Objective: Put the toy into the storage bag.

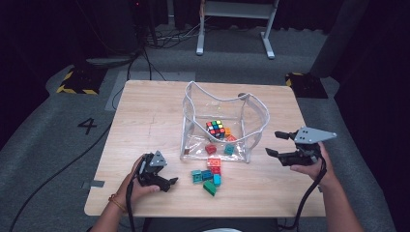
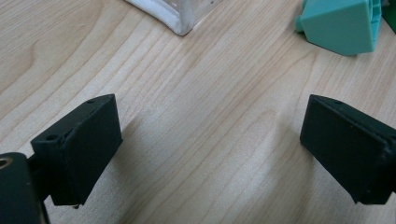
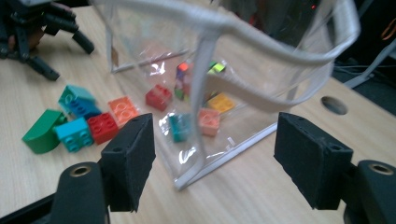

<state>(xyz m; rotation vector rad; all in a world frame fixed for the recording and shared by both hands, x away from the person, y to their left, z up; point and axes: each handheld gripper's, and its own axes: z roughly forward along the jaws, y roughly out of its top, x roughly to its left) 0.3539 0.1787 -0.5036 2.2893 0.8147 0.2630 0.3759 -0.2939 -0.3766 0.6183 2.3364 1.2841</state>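
At lower left of the high view, the left gripper (image 1: 167,182) rests on the table (image 1: 145,116), jaws wide, empty. Centre: loose toy bricks (image 1: 209,176) before a clear bag (image 1: 223,121). At right, the right gripper (image 1: 278,143) hovers, jaws wide, empty.

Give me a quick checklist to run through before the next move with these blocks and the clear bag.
1. Left gripper jaws open with nothing between them: ok.
2. Right gripper jaws open, nothing held: ok.
3. Clear bag standing with its top open: ok.
4. Loose blocks outside the bag within the left gripper's reach, teal block just ahead of its jaws: ok.
5. Right gripper lined up on the bag's near corner to steady it: ok, though not touching yet.
6. Room left inside the bag beside the puzzle cube and the blocks already in: ok, as far as the high view shows.
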